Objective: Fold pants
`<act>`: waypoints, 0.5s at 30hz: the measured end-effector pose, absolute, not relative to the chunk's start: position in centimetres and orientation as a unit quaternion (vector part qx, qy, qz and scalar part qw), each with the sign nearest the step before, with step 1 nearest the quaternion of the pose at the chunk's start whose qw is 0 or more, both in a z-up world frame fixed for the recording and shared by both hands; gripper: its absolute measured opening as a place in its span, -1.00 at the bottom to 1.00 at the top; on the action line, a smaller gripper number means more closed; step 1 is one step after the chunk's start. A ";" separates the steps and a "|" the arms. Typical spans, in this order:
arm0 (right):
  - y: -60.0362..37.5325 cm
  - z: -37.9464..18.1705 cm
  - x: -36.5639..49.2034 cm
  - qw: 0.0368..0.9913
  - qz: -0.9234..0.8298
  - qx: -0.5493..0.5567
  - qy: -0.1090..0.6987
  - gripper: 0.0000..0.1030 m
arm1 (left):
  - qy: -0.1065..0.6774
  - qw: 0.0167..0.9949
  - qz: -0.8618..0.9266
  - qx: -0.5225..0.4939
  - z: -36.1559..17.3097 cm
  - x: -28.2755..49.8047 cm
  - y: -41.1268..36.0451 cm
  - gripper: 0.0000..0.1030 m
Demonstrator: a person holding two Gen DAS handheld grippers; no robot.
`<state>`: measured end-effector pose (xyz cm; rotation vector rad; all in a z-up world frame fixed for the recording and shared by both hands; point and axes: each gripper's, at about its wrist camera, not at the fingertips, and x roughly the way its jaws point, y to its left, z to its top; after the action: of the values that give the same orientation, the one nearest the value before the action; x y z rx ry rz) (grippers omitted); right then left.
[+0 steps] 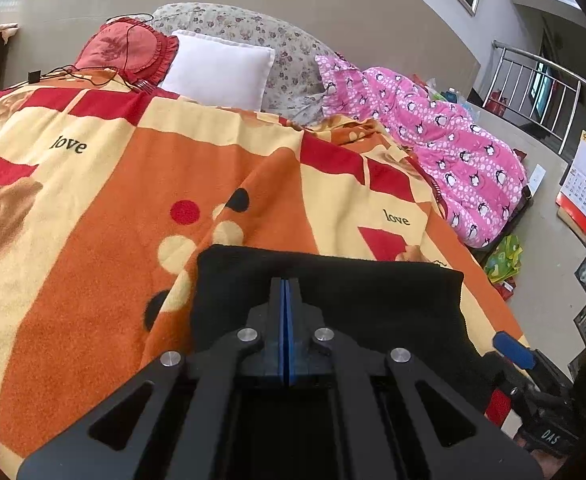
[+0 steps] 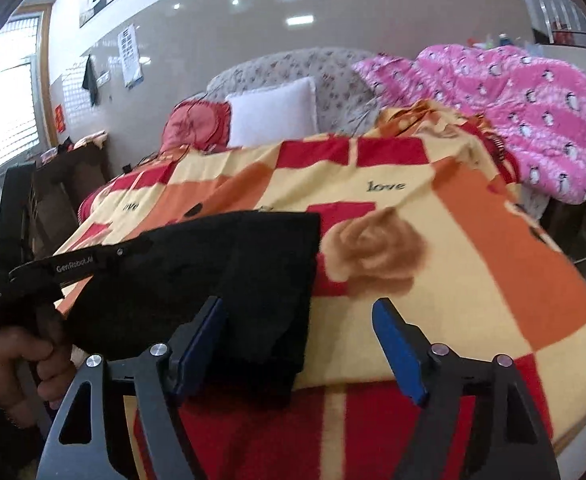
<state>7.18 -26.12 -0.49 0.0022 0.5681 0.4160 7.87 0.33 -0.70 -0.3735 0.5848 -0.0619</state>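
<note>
- Left wrist view only: my left hand-held gripper (image 1: 285,292) fully closed over black pants (image 1: 373,300).
- Right wrist view only: my right hand-held gripper (image 2: 299,344) wide, empty; my hand (image 2: 17,376) at lower left.

Left gripper (image 1: 285,292), right gripper (image 2: 299,344): black linkage arms, silver rivets, blue pads; white "GenRobot.AI" lettering.

Readable stuff: the orange, yellow and red blanket (image 1: 141,184) has "love" woven in dark letters on its cream patches, twice in the left wrist view and again in the right wrist view. The left gripper (image 2: 105,258) has "GenRobot.AI" printed in white along its black arm. The right gripper (image 1: 549,436) shows white letters, roughly "DAS".
</note>
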 end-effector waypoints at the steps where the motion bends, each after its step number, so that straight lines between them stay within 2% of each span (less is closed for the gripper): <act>1: -26.3 -0.2 6.8 0.941 0.199 0.004 0.272 0.45 | 0.286 0.940 -0.031 -0.184 -0.7 7.9 0.4 -0.97; 4: -27.0 0.3 6.0 0.949 0.185 0.012 0.254 0.44 | 0.283 0.940 -0.039 -0.186 -0.5 7.8 0.3 -0.94; 5: -27.2 0.4 5.7 0.951 0.182 0.013 0.248 0.44 | 0.281 0.941 -0.043 -0.186 -0.3 7.6 0.3 -0.80; 7: -27.5 0.7 5.0 0.956 0.173 0.011 0.237 0.44 | 0.273 0.943 -0.058 -0.184 0.2 6.9 -0.1 -0.19; 8: -27.6 0.8 4.7 0.959 0.166 0.008 0.231 0.44 | 0.261 0.947 -0.059 -0.177 1.0 5.7 -0.6 0.50; 9: -27.7 0.9 4.4 0.960 0.163 0.006 0.227 0.45 | 0.252 0.953 -0.040 -0.165 1.6 4.6 -1.0 0.88; 11: -27.8 1.0 3.6 0.962 0.161 -0.001 0.221 0.45 | 0.234 0.962 -0.011 -0.141 2.7 2.3 -1.8 1.00; 15: -28.6 0.9 2.2 0.963 0.159 0.000 0.218 0.45 | 0.241 0.965 0.034 -0.096 4.4 -1.4 -3.7 1.00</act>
<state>2.18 -28.61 0.85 0.0000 0.4416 0.3227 -1.43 -3.70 4.36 -0.1945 0.4871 0.0685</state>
